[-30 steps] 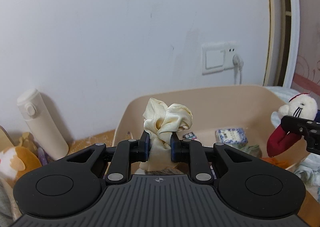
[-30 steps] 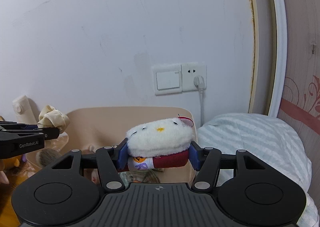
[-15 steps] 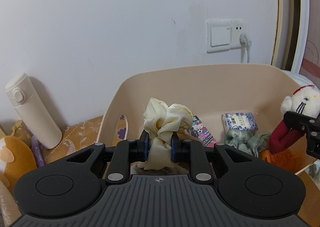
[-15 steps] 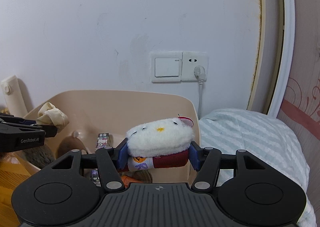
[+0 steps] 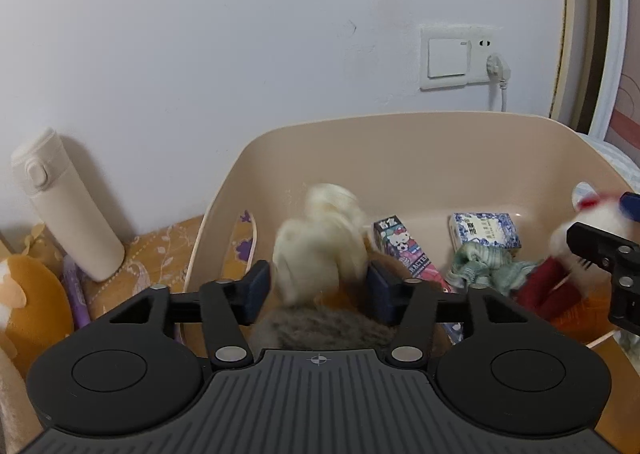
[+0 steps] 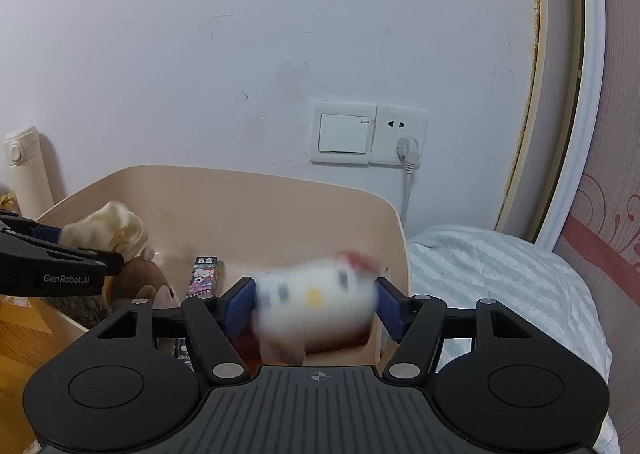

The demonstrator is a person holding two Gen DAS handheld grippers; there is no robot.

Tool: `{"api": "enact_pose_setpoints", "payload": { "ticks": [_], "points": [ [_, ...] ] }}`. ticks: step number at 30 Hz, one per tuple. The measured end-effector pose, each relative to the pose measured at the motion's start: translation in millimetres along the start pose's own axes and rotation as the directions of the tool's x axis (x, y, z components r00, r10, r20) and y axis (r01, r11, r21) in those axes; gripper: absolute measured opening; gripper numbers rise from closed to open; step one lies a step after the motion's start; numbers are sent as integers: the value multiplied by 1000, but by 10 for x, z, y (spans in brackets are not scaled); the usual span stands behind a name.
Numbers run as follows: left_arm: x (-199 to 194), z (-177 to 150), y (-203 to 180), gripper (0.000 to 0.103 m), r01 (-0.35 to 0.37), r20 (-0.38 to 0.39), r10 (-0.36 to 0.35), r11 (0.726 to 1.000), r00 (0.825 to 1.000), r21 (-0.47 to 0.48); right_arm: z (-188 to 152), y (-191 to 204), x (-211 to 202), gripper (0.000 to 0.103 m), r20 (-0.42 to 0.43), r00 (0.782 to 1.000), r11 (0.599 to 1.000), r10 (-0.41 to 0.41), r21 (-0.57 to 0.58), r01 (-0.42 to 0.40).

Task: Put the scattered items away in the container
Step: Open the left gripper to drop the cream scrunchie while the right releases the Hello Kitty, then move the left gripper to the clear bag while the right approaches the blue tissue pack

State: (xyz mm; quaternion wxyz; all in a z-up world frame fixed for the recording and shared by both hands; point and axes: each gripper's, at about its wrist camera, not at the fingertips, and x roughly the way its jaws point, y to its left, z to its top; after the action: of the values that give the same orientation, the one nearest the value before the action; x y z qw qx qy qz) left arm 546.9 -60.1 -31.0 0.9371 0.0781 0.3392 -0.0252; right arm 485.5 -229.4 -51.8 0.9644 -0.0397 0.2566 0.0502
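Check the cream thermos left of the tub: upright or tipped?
Upright. The cream thermos stands on its base, cap on top, leaning slightly toward the wall, outside the beige tub.

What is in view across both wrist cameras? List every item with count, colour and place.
beige plastic tub: 1, against wall
cream satin scrunchie: 1, blurred, between opening left jaws
white plush cat toy: 1, red bow, blurred, between opening right jaws
cartoon-cat carton: 1, in tub
blue-white patterned pack: 1, in tub
green cloth: 1, in tub
cream flask: 1, left of tub
left gripper: black, over tub
right gripper: black, over tub
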Motion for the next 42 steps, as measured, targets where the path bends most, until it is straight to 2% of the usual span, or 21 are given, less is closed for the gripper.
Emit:
{"api": "enact_pose_setpoints", "payload": {
  "ticks": [4, 9, 14, 16, 21, 27, 33, 36, 42],
  "points": [
    [-21, -17, 15, 71, -5, 4, 5, 1000, 1000, 9, 4, -21, -53, 83, 13, 999, 999, 35, 8, -35],
    [-70, -12, 18, 84, 26, 5, -26, 1000, 1000, -7, 10, 16, -138, 91, 39, 999, 1000, 24, -11, -23],
    [-128, -4, -36, 85, 21, 19, -21, 1000, 1000, 16, 4, 1, -205, 92, 43, 999, 1000, 21, -7, -20],
    [-160, -8, -48, 87, 19, 28, -20, 1000, 999, 20, 4, -17, -227, 99, 48, 999, 1000, 21, 2, -21],
    [-270, -44, -29, 89, 38, 51, -38, 999, 998, 6, -4, -71, -316, 102, 69, 997, 999, 26, 33, -28],
    [-438, -88, -9, 90, 31, 81, -32, 999, 996, 11, -12, -150, -431, 103, 85, 996, 996, 38, 82, -44],
    [-682, -123, 87, 91, 58, 122, -53, 998, 991, -37, -24, -208, -585, 103, 102, 994, 992, 37, 116, -49],
    [-801, -205, 128, 91, 76, 129, -70, 996, 989, -38, -59, -224, -678, 103, 111, 993, 991, 47, 120, -60],
    [-1036, -417, 161, 91, 61, 148, -58, 998, 987, -20, -158, -244, -809, 103, 119, 990, 986, 73, 140, -89]
  ]
}}
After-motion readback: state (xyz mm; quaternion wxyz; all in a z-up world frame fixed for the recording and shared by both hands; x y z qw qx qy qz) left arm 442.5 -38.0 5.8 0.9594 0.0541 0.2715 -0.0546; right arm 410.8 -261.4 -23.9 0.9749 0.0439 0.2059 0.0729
